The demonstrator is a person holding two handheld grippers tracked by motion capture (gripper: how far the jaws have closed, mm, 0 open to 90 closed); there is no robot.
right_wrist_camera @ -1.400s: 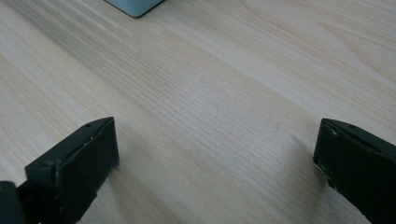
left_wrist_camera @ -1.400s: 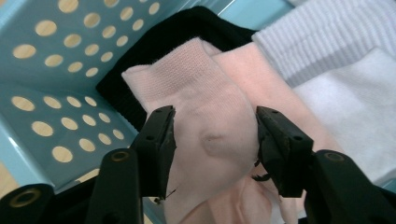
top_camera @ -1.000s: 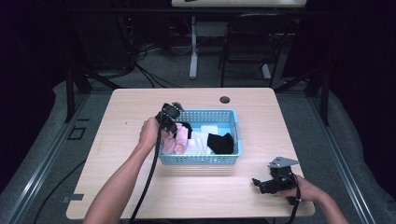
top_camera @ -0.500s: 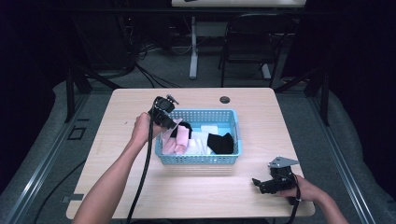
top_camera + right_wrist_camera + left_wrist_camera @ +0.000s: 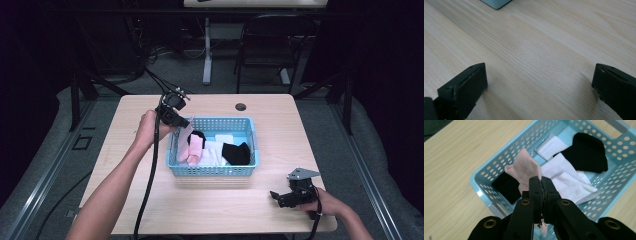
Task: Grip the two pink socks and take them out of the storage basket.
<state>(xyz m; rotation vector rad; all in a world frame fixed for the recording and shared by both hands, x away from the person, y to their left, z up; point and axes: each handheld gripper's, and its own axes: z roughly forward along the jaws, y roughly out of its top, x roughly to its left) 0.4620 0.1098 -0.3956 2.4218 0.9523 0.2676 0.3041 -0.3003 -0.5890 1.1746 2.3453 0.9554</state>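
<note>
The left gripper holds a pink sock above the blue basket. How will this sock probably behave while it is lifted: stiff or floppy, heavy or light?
Probably floppy: the pink sock hangs folded below the closed left gripper. Likely light, since a pinch at one edge carries it. It may drag over the basket rim, as its lower end lies inside.

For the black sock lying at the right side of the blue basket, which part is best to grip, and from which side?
Grip the black sock at its raised, bunched upper edge, coming straight down from above. The basket walls block any sideways approach, and it lies on the white socks, so pinch only the black fold.
</note>
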